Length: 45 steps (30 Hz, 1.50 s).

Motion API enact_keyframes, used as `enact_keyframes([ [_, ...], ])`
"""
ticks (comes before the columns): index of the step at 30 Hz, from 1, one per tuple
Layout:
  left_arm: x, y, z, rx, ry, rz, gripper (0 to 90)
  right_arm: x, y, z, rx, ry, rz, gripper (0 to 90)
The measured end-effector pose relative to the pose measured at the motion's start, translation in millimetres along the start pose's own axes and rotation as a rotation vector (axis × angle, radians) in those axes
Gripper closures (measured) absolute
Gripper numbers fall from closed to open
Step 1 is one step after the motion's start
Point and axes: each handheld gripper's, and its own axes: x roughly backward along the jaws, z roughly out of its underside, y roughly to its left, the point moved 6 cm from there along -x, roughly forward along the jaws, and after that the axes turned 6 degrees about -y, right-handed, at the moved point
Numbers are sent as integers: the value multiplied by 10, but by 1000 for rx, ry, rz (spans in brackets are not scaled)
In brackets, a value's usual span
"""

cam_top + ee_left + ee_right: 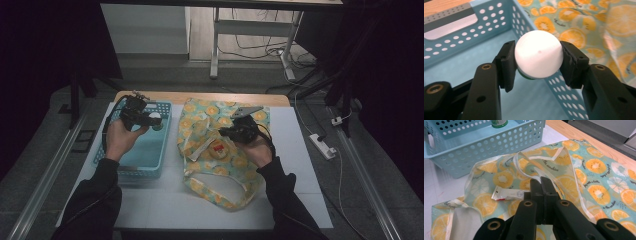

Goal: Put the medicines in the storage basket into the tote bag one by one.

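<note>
Black left gripper (pixel 537 62) is clamping a smooth white round-capped bottle (pixel 538 57) above the blue basket (pixel 454 37); likely light, slippery, best held across the cap.

You see a dim room: grey floor (pixel 45 150), a white desk (pixel 250 30) behind, a power strip (pixel 322 146) at right.

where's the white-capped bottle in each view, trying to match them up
High view: white-capped bottle sits upper left, in the left gripper, over the blue basket.
Left gripper view: centre, cap clamped between the jaws.
Right gripper view: top edge, its green bottom above the basket.
Shared landmark: the blue basket's perforated wall.
</note>
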Motion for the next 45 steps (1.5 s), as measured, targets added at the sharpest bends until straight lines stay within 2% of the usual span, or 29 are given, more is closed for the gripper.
enact_keyframes([
  [10,140,-229,36,-37,-46,34,504,6,-6,-1,-2,-2,1,900],
  [20,163,-520,113,-90,-73,82,504,2,-5,3,-2,-1,1,900],
  [29,114,-748,188,-117,-79,136,504,0,0,3,0,0,0,900],
  [39,70,-1090,194,-191,-70,187,504,-3,8,4,1,1,0,900],
  [45,-11,-1277,184,-228,-62,220,504,-10,15,6,5,3,-1,900],
])
